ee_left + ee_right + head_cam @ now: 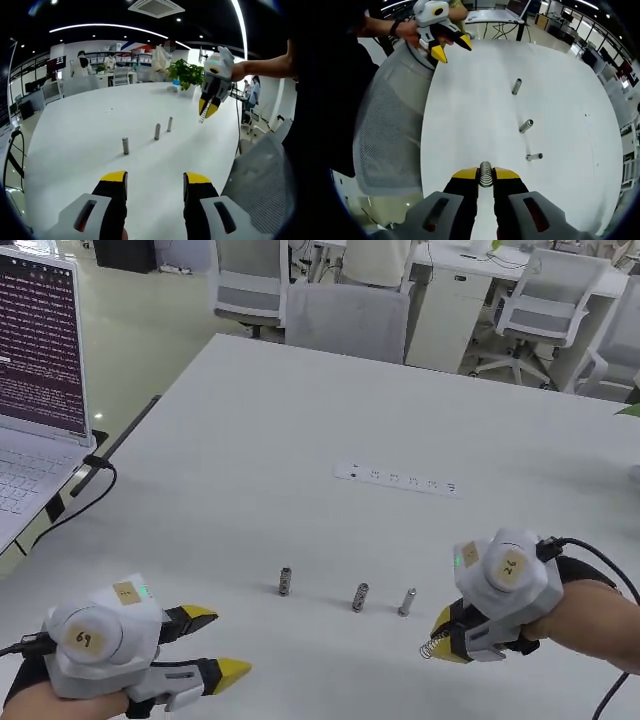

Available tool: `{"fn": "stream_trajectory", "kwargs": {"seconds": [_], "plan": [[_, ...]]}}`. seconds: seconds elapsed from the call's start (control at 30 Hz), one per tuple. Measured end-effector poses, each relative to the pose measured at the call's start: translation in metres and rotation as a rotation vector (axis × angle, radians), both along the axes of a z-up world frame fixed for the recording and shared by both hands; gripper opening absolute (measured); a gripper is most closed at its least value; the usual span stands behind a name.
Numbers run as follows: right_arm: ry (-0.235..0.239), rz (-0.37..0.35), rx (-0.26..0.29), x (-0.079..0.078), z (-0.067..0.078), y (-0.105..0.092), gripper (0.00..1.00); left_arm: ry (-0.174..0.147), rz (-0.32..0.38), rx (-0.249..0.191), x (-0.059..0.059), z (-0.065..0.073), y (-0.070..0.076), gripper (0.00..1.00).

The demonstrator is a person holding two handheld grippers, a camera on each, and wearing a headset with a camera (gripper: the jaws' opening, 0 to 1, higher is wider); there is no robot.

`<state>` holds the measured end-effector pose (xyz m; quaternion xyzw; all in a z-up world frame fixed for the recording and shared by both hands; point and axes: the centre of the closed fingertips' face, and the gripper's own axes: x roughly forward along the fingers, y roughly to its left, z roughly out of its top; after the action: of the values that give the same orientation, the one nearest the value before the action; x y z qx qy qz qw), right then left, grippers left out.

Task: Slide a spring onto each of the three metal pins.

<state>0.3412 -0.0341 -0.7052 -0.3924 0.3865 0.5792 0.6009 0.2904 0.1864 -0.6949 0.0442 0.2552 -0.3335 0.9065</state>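
The white counter (300, 420) takes up most of the head view, with an open laptop (35, 370) at its 9 o'clock edge, office chairs (345, 320) beyond its far edge at 12 o'clock, and a white power strip (397, 479) lying flat just right of its centre.

The left claw (225, 640) sits at 7 o'clock in the head view, its hand low over the counter and its yellow tips pointing toward 3 o'clock. Its jaws stand wide apart with nothing between them, as its own view shows (155, 182).

The right claw (440, 640) comes in from 4 o'clock on an extended forearm, tips angled down toward 8 o'clock. It is clamped narrowly on a spring (485, 174), which sticks out past the tips.

Three pins (360, 597) stand upright in a row between the two claws. The left and middle ones look ribbed, each wearing a coil. The bare pin (407, 602) is smooth and stands near the held spring, at about 11 o'clock from it and not touching. In the right gripper view it lies at 2 o'clock from the claw.
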Motion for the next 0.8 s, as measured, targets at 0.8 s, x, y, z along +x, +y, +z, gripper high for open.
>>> {"fn": "stream_trajectory", "kwargs": {"seconds": [0.8], "plan": [[-0.035, -0.022, -0.057, 0.053, -0.01, -0.002, 0.08, 0.016, 0.063, -0.009, -0.004, -0.002, 0.017, 0.39]]}}
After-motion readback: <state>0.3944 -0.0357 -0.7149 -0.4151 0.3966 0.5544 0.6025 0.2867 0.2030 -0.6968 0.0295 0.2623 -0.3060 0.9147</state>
